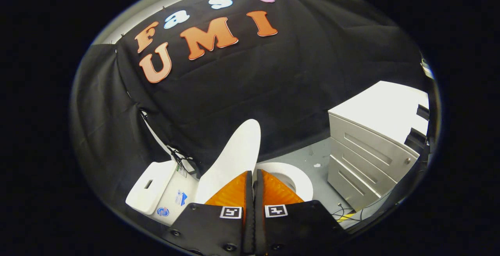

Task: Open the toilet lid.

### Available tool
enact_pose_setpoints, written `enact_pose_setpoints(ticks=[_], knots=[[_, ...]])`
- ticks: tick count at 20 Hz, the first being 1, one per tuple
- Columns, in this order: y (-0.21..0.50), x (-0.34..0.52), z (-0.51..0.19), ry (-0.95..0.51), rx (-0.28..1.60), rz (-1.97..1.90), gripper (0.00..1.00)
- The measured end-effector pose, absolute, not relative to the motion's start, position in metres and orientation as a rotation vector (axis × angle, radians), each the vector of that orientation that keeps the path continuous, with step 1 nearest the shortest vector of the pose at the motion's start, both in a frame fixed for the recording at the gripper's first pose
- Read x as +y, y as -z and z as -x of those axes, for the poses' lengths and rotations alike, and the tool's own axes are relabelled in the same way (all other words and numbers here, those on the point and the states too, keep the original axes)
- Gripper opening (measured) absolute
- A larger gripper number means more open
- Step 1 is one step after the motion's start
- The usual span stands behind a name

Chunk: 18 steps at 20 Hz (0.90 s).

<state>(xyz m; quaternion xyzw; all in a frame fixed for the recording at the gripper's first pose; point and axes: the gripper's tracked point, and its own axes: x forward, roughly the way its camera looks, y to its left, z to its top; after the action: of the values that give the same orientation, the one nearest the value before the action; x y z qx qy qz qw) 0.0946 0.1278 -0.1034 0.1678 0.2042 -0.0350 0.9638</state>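
Gripper (pixel 253 174) tilted, looking down over toilet from above. Fingers pressed together, only thin dark seam between, nothing visibly pinched; whether tips touch lid edge cannot tell. Two small square black-and-white markers (pixel 230 212) on finger bases, one per side.

Smooth white oval plastic toilet lid (pixel 234 158) raised, standing nearly upright, just ahead of fingertips and slightly to their left; lower part hidden behind fingers. White round toilet seat ring (pixel 299 178) exposed beside lid on right, bowl opening partly seen, near part covered by right finger. White boxy ceramic tank (pixel 150 187) behind lid at left, w/ small dark slot on top and a couple of coloured stickers on side.

Black cloth booth wall (pixel 273 92) close behind tank and lid, draped, little room back there. Pale grey drawer cabinet w/ white flat top (pixel 367 146) at right, well apart from seat. Grey floor (pixel 308 156) strip between toilet and cabinet open, small white scrap lying on it. Loose cables and yellow-black tape (pixel 345 215) on floor near cabinet foot, beside right finger base.
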Motion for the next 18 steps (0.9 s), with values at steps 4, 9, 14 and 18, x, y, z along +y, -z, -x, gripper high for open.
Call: enact_pose_setpoints(ticks=[4,9,14,18], knots=[[0.089,0.146,-0.095,0.057,0.401,-0.321,0.08],[0.066,0.172,-0.095,0.063,0.364,-0.234,0.08],[0.049,0.2,-0.098,0.103,0.371,-0.127,0.08],[0.033,0.226,-0.103,0.116,0.366,-0.025,0.08]])
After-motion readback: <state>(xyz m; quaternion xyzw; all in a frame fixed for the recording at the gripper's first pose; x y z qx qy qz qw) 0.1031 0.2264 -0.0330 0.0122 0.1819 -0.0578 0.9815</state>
